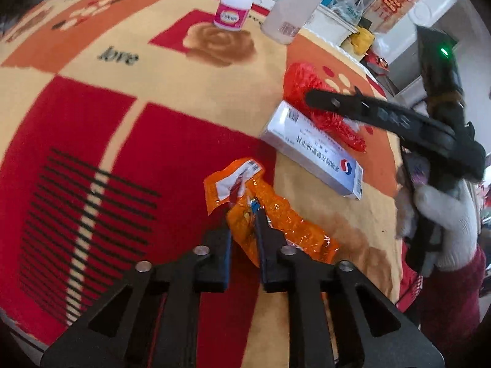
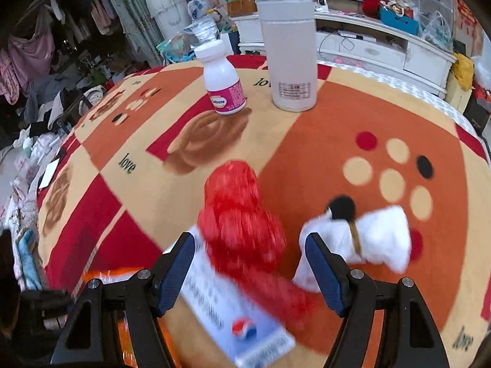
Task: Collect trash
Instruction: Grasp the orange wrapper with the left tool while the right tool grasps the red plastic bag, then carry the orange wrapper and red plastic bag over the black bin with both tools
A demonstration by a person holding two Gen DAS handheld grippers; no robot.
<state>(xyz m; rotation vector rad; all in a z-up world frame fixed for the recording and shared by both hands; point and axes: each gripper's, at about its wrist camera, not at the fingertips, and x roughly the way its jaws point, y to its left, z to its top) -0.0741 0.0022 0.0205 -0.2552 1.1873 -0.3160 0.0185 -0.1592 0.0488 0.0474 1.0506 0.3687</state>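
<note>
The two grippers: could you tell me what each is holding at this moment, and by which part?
The left gripper pinches the orange wrapper near its crumpled middle. The right gripper is open above the red plastic bag, holding nothing.

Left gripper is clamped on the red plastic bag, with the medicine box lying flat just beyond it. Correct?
Not quite. The left wrist view shows the left gripper clamped on the orange wrapper, not the red plastic bag. The medicine box does lie flat just beyond it.
</note>
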